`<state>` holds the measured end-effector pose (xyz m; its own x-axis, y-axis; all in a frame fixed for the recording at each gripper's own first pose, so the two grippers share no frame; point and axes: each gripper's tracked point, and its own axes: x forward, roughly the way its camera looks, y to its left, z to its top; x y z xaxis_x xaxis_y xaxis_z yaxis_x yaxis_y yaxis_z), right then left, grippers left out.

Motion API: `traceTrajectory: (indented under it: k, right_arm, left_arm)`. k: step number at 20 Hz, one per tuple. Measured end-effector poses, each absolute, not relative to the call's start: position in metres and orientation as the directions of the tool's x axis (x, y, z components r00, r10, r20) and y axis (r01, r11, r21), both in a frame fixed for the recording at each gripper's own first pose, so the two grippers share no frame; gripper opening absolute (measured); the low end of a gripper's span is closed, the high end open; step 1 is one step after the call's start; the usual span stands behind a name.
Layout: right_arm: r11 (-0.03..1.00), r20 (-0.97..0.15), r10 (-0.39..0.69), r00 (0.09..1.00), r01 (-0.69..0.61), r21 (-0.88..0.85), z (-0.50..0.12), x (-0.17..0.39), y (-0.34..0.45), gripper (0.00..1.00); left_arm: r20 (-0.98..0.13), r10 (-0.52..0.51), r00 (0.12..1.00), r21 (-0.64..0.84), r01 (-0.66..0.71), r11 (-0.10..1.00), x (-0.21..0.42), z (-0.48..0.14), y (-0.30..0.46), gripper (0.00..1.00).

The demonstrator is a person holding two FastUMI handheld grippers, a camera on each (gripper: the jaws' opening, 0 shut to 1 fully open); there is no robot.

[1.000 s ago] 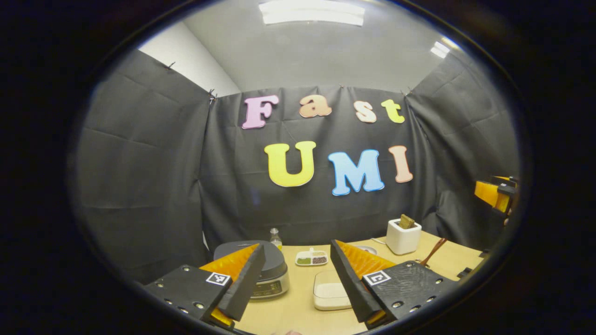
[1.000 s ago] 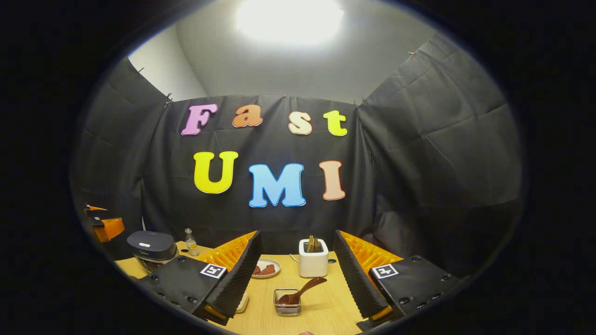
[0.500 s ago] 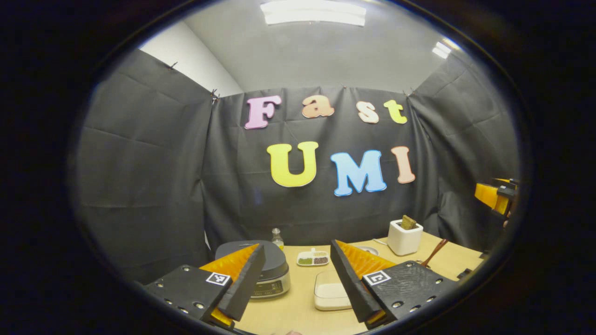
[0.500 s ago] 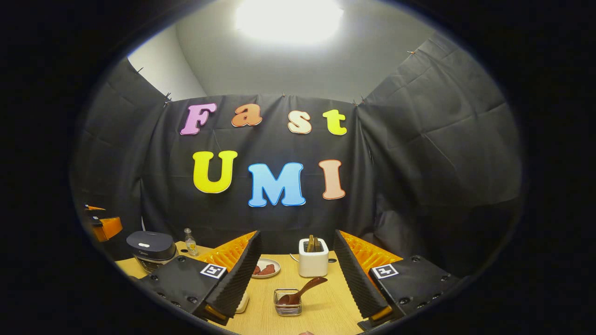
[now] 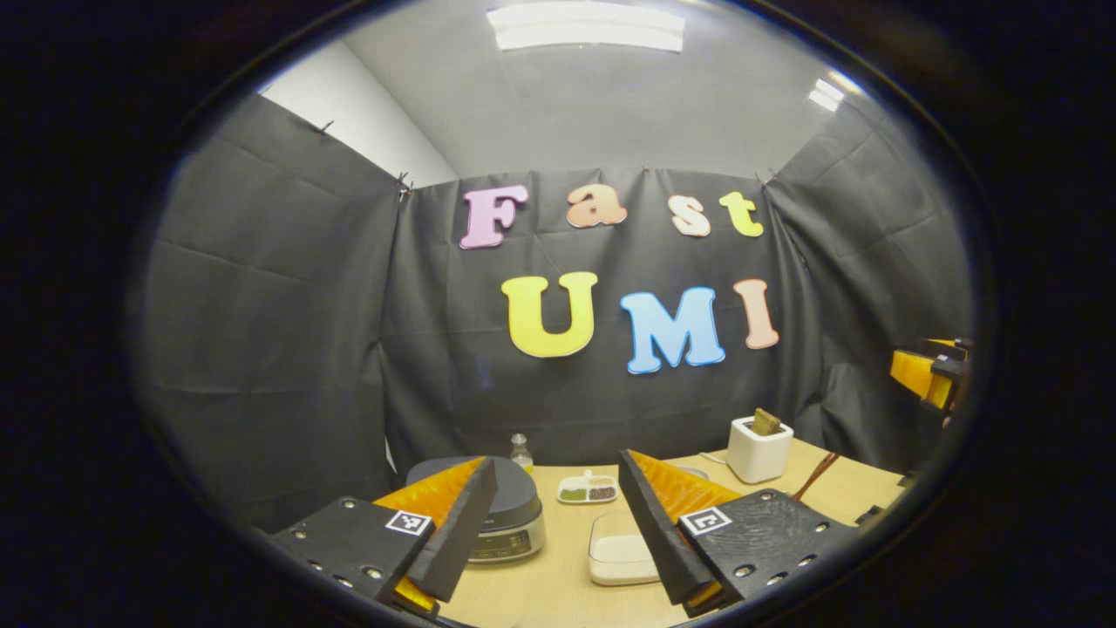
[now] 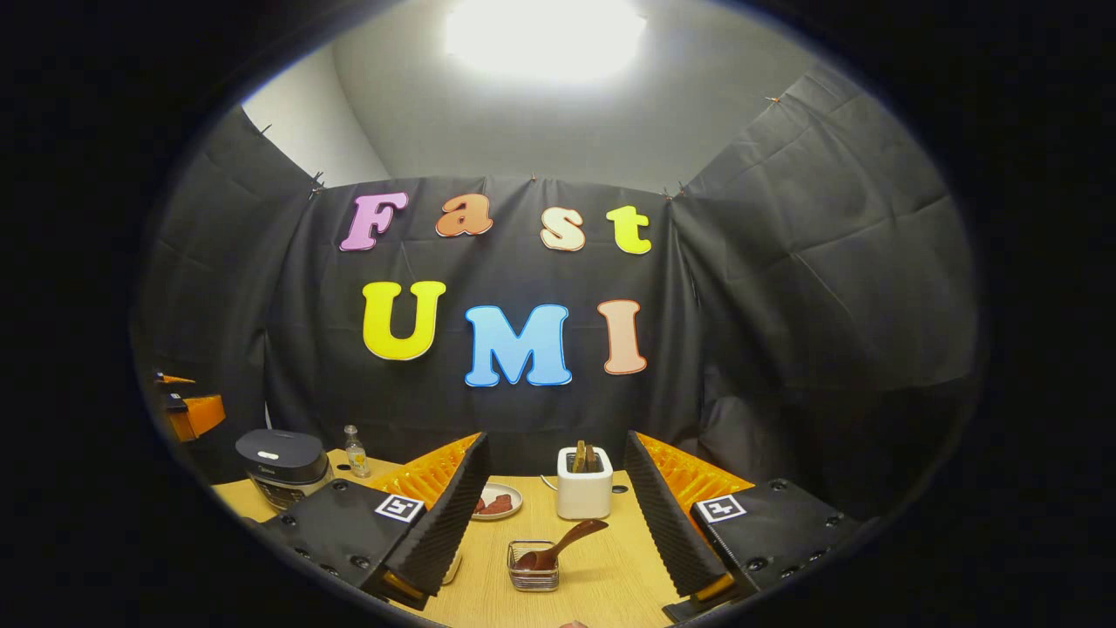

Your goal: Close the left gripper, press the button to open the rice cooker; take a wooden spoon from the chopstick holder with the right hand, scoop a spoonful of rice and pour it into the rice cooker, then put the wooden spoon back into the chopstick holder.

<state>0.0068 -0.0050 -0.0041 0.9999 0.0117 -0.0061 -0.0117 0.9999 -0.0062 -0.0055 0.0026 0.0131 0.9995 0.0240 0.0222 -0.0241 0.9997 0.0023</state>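
Black cloth walls close off the booth on three sides around a pale wooden table (image 5: 558, 584). Left gripper view: left gripper (image 5: 558, 523) held above the near table edge, fingers spread wide, nothing between them. Rice cooker (image 5: 514, 515) sits just behind the left finger, lid down, partly hidden by it. Small bottle (image 5: 521, 452) behind the cooker; divided dish (image 5: 587, 490) of grains mid-table; white rice container (image 5: 621, 558) partly behind the right finger. White toaster (image 5: 758, 448) far right. Right gripper view: right gripper (image 6: 554, 515) also wide apart and empty. Between its fingers, a wire chopstick holder (image 6: 533, 566) with the wooden spoon (image 6: 562, 545) leaning out to the right. Toaster behind it; plate (image 6: 499, 502) to the left; cooker far left.
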Motion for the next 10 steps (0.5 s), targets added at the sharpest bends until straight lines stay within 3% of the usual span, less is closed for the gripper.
traceTrajectory:
  k: [9, 10]
  right_arm:
    - [0.999, 0.007, 0.054, 0.999, -0.053, -0.004, -0.008, 0.009, -0.017, 0.98]
    - [0.998, 0.005, 0.063, 0.998, -0.063, -0.003, -0.01, 0.01, -0.018, 0.96]
  left_arm:
    - [0.027, 0.038, 0.999, 0.015, -0.038, 0.999, -0.009, 0.024, -0.012, 0.87]
    - [0.029, 0.051, 0.998, 0.011, -0.052, 0.999, -0.009, 0.026, -0.01, 0.76]
